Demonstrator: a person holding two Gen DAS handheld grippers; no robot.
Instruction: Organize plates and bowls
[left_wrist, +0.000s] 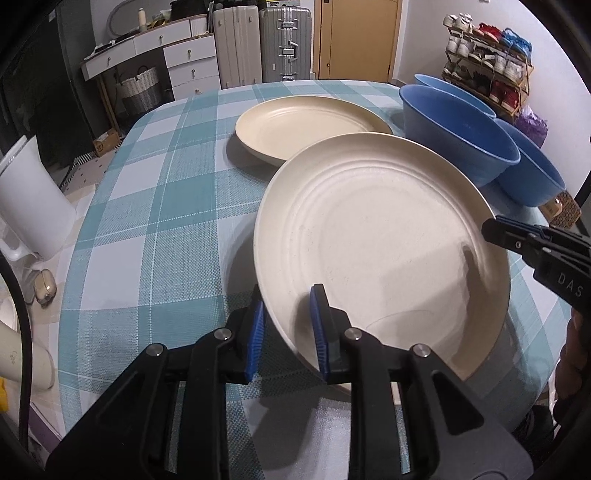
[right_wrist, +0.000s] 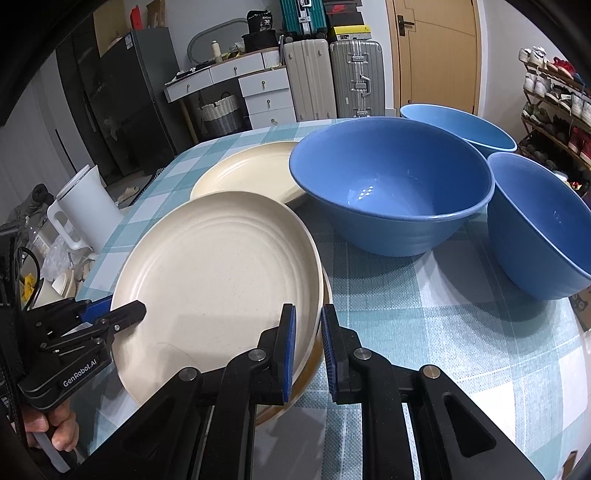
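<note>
Left wrist | left gripper (left_wrist: 287, 325) pinching cream plate (left_wrist: 376, 240) rim (tilted) — right gripper (right_wrist: 308, 347) likewise

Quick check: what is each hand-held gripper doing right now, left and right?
Left hand-held gripper: closed on the near rim of the top cream plate.
Right hand-held gripper: closed on the same plate's right rim.

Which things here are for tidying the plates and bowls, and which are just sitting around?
For the job:
- near cream plate, pinched at its rim by the left hand-held gripper and the right hand-held gripper
- another plate under it
- far cream plate
- three blue bowls

Just lying about:
- white jug
- suitcases
- shoe rack
- woven basket
</note>
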